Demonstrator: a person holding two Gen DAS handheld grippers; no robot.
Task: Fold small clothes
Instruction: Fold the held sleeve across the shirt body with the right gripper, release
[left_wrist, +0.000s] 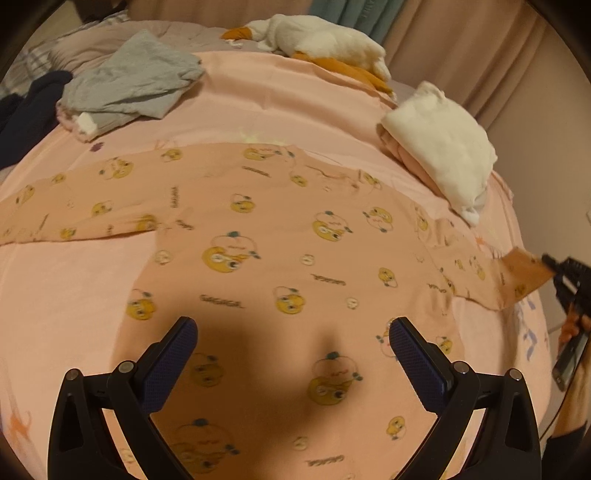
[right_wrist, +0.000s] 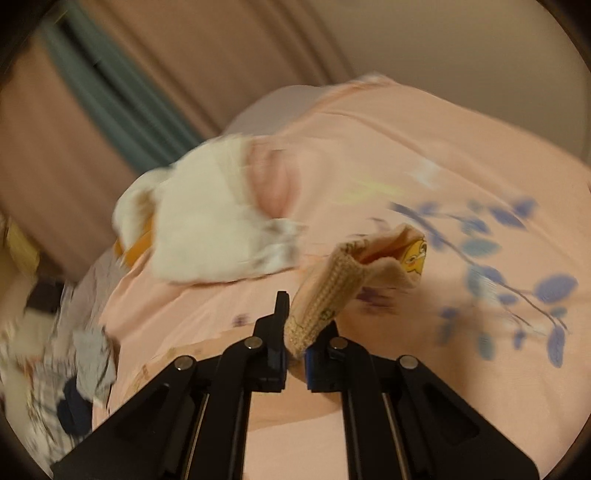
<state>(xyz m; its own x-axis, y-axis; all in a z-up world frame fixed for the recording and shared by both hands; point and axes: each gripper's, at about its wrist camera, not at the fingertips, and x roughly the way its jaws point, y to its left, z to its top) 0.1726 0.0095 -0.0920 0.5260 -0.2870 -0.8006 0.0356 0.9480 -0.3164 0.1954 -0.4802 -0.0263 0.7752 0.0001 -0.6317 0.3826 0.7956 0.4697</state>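
A: Where does the printed shirt (left_wrist: 280, 236) lie relative to the left gripper (left_wrist: 293, 332)?

B: It lies spread flat on the pink bedsheet (left_wrist: 258, 99), directly beneath and ahead of that gripper. The fingers (left_wrist: 173, 362) stand wide apart above the shirt's lower body, holding nothing; their shadow falls on the cloth between them. One sleeve runs out flat to the left of the shirt's body.

A: And the right gripper (right_wrist: 295, 350)?

B: Its fingers (right_wrist: 277, 332) are closed on the ribbed cuff (right_wrist: 325, 295) of the shirt's other sleeve. The cuff rises out from between them, its opening gaping above the sheet. From the left wrist view, this gripper (left_wrist: 565, 280) appears at the far right of the shirt, at the sleeve end, which is lifted off the bed.

A: What else lies around the shirt?

B: Beyond its right shoulder, a folded white and pink stack (left_wrist: 439, 147). Beyond its left sleeve, a grey garment (left_wrist: 125, 85) beside dark clothing (left_wrist: 29, 110). Farther back, past the collar, a white plush toy (left_wrist: 317, 40) with orange parts.
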